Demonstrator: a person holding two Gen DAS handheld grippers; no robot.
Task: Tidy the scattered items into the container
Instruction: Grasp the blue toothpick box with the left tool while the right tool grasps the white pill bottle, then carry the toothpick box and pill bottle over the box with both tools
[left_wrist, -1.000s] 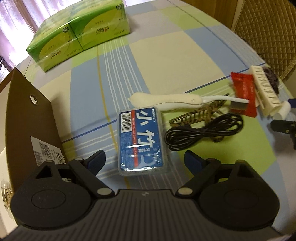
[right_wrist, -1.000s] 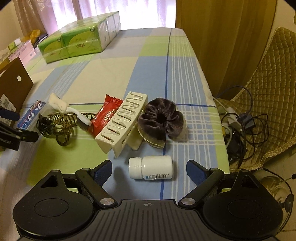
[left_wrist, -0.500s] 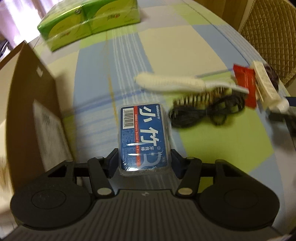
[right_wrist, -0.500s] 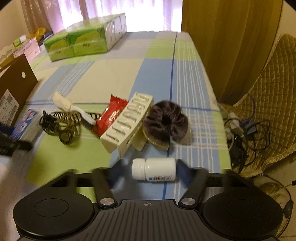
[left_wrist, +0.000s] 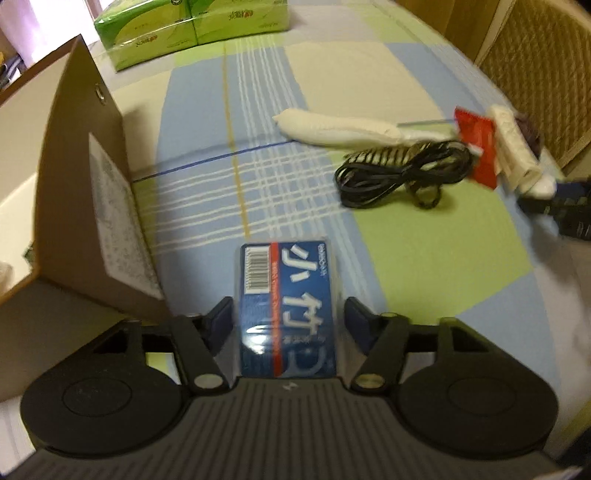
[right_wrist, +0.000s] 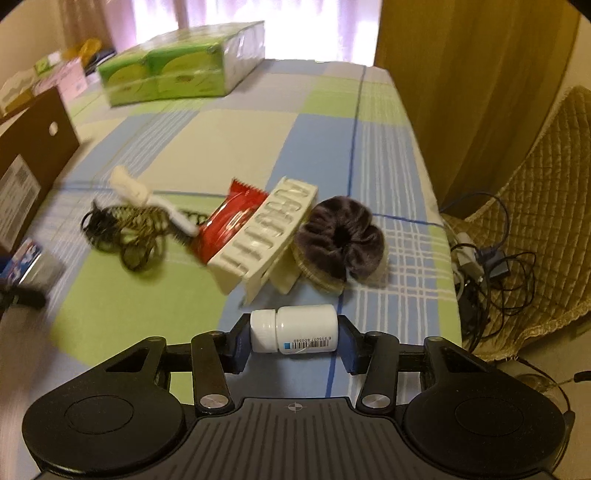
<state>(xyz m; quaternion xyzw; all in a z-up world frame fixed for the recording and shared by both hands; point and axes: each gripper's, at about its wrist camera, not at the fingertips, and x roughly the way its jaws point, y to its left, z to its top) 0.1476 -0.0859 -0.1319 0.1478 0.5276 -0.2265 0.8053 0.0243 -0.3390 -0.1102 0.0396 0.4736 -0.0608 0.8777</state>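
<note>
Our left gripper (left_wrist: 287, 322) has its two blue-padded fingers (left_wrist: 221, 322) drawn in close, one on each side of what it holds. Our right gripper (right_wrist: 293, 341) is likewise narrowed, its fingers (right_wrist: 349, 341) pressed against both ends of its load, pointing far across the table.

Glossy plastic floss-pick box (left_wrist: 286, 310), smooth white plastic pill bottle (right_wrist: 294, 333), velvety scrunchie (right_wrist: 340, 242), matt cardboard box (left_wrist: 85, 206), woven cotton tablecloth (left_wrist: 332, 74).

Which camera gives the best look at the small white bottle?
The right wrist view: the white bottle lies sideways, close and sharp, between the right claw fingers. In the left wrist view only a blurred white end shows at the far right edge.
</note>
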